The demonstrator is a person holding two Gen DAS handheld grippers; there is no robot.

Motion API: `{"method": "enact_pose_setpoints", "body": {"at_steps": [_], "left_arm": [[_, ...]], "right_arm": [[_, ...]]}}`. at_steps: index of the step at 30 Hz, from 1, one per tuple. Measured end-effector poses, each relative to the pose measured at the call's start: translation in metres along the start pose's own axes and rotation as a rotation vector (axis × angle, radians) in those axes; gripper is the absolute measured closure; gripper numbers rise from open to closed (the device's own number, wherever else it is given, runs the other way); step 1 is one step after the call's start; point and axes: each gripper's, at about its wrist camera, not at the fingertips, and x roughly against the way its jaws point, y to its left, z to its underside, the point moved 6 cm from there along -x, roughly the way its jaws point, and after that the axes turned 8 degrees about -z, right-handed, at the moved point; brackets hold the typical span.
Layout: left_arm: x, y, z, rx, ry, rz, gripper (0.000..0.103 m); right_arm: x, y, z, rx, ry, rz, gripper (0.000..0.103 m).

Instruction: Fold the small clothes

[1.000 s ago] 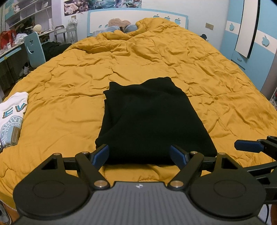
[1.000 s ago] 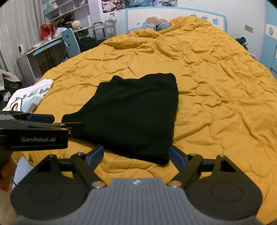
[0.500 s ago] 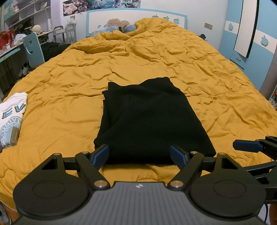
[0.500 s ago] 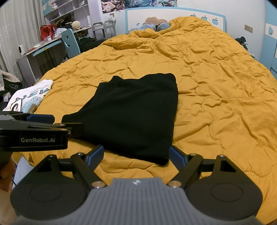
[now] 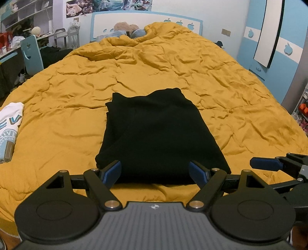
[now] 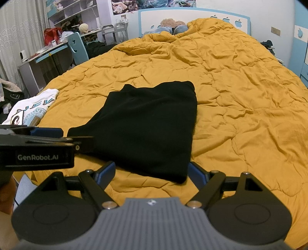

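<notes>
On the bed: a mustard-yellow quilt (image 5: 221,92) covers the whole bed, wrinkled everywhere.
Black garment (image 5: 157,134): it lies flat on the quilt, folded to a long rectangle, near the front edge of the bed and about in the middle between left and right; in the right wrist view (image 6: 150,127) it runs slanted, the near corner low.
Left gripper (image 5: 155,172): it hovers just before the near edge of the black garment — its blue fingers (image 5: 113,171) are spread wide and hold nothing. Whether they touch the cloth cannot be told.
Right gripper (image 6: 152,174): its fingers (image 6: 106,173) are also spread wide, empty, at the near right corner of the garment. In the left wrist view it shows at the right edge (image 5: 269,163), just beside the garment's corner.
White T-shirt (image 6: 30,111): printed with blue letters, it lies at the left side of the bed, well apart from the black garment.
Headboard (image 6: 194,17): white with a blue rim and apple shapes, at the far end — plush toys (image 6: 171,23) rest before it.
Left of the bed: a blue chair (image 6: 77,48) and a cluttered desk (image 6: 38,59).
</notes>
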Motion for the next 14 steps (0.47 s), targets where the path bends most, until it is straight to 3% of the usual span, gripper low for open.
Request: {"method": "enact_pose_setpoints", "body": {"at_steps": [14], "left_arm": [[-0.0026,0.0042,0.0003,-0.001,-0.004,-0.008,0.010]], "right_arm": [[-0.0017,0.0006,0.0010,-0.006,0.003,0.001,0.025]]}}
